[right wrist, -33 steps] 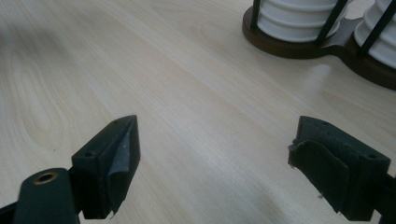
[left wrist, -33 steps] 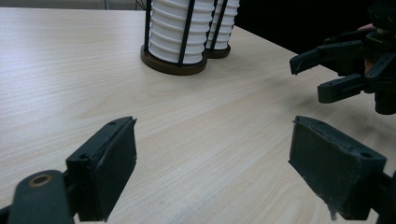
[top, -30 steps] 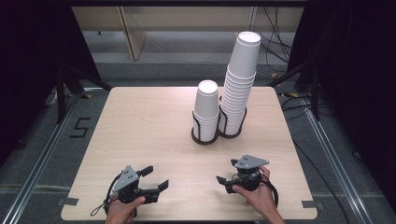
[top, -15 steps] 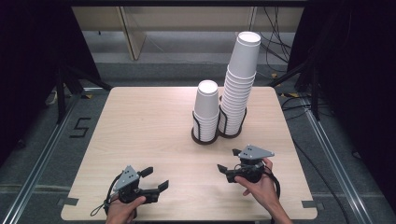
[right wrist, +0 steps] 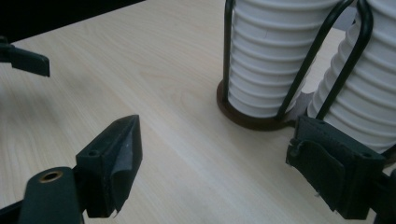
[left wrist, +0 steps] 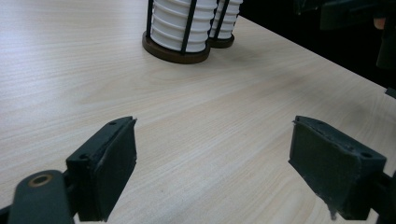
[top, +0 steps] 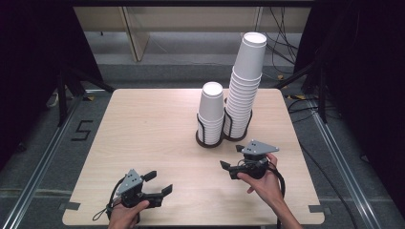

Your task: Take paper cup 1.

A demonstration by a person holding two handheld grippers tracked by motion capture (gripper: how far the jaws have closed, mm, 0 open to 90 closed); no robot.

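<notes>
While your right claw (top: 232, 162) hangs spread and empty just short of the short cup stack (top: 211, 110) mid-table, you're on the approach step, I'd say. Left claw (top: 159, 183) sits spread near the table (top: 143, 124) edge. Next: line up on the top cup.

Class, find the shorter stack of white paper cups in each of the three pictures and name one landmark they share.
High view: shorter stack, centre of the table, left of the taller one.
Left gripper view: top centre, nearer of the two.
Right gripper view: top, right of centre.
Shared landmark: its black wire holder's round brown base.
</notes>
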